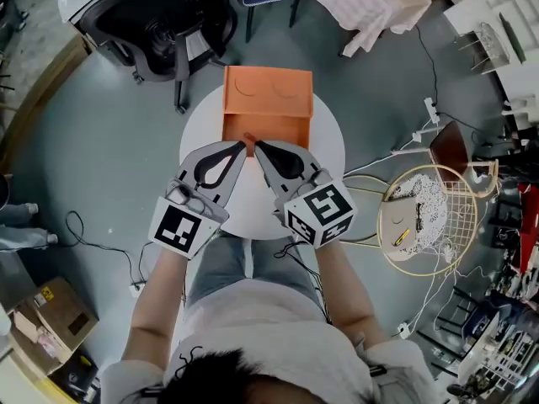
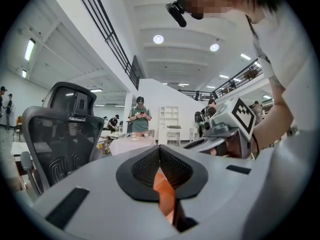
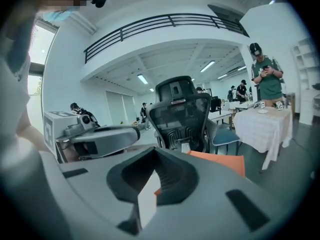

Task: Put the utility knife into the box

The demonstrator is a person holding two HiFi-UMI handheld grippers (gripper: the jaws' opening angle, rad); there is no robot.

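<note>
1. The room is big, with a grey floor (image 1: 101, 133) and a black chair (image 1: 160, 15). A round white desk (image 1: 328, 154) stands in front of the person.
2. An orange box (image 1: 267, 99) sits on the far half of the desk.
3. The left gripper (image 1: 242, 146) and the right gripper (image 1: 258, 145) meet tip to tip at the near edge of the box.
4. The left gripper is closed tight on a thin orange strip (image 2: 162, 189). I think this may be the knife, but it could be a flap of the box. It is the same colour, so I cannot tell.
5. The right gripper is pinched on a flat white piece (image 3: 147, 199). I cannot tell what that is.
6. No knife lies out on the desk. If the strip is the knife, the left gripper has it and is the nearer one.
7. The strip runs along the left gripper, pointing away from the person. The box is right ahead of it, touching or nearly so.
8. My guess: the strip needs to go just a little forward and down into the box. I cannot tell if the box is open.
</note>
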